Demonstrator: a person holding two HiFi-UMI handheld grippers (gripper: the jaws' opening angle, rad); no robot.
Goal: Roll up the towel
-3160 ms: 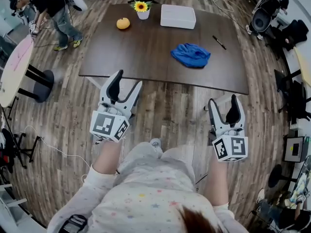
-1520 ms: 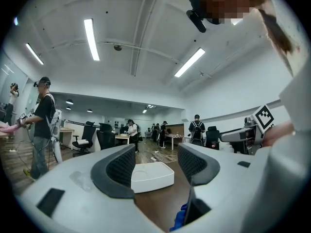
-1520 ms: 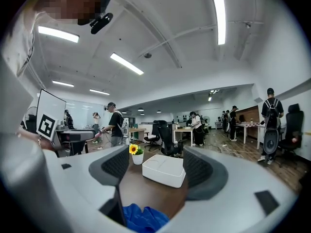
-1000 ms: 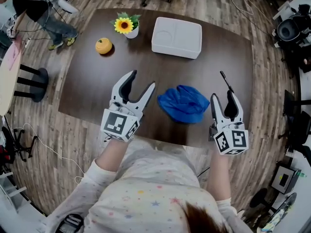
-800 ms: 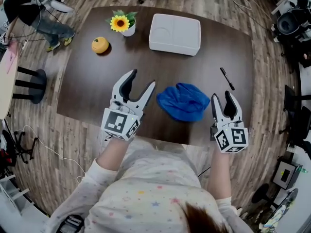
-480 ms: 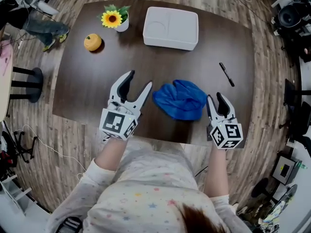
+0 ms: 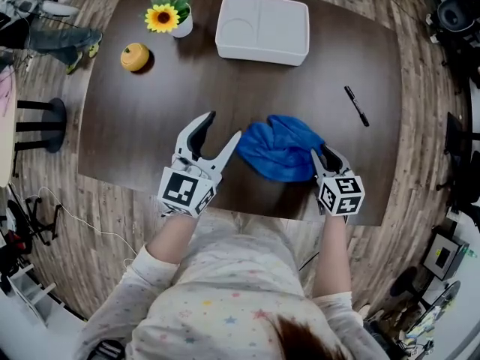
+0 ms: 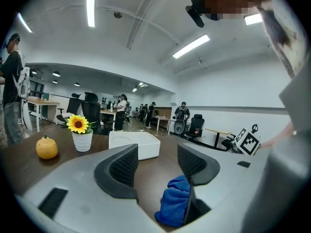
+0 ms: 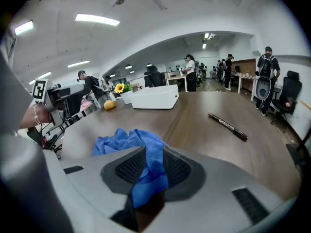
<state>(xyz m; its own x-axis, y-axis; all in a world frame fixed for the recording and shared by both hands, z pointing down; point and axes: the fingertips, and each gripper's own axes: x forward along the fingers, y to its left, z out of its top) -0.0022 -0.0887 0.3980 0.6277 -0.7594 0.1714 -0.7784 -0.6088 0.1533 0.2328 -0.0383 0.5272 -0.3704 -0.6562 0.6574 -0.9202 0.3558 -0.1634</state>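
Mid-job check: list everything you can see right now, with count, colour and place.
towel: one, blue, crumpled, near the table's front edge
table: one, dark brown, under everything
tray: one, white, far side, middle
sunflower pot: one, yellow flower in white pot, far left
pumpkin: one, orange, near the pot
pen: one, black, right side
left gripper: grey, open, at towel's left edge
right gripper: grey, shut on towel's right edge
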